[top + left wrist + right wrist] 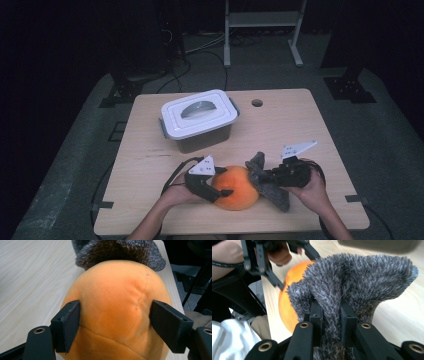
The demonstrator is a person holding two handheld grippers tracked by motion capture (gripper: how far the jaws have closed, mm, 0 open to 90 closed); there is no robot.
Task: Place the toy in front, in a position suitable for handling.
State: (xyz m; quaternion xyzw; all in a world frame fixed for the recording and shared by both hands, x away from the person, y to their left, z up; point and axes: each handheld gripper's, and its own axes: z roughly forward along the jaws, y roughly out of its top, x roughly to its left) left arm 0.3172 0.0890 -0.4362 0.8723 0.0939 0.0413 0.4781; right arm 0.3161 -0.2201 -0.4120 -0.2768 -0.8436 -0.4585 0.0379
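Observation:
An orange plush ball lies near the table's front edge. A grey fuzzy cloth wraps its right side and sticks up at the top. My left gripper comes in from the left, its jaws pressing both sides of the orange plush ball; the grey fuzzy cloth shows beyond it. My right gripper is shut on a fold of the grey fuzzy cloth, with the orange plush ball and the left gripper behind. In the high view the right gripper sits right of the ball.
A grey storage box with a white lid stands at the back left of the wooden table. A round hole is in the tabletop near the far edge. Cables and a metal frame lie on the floor beyond.

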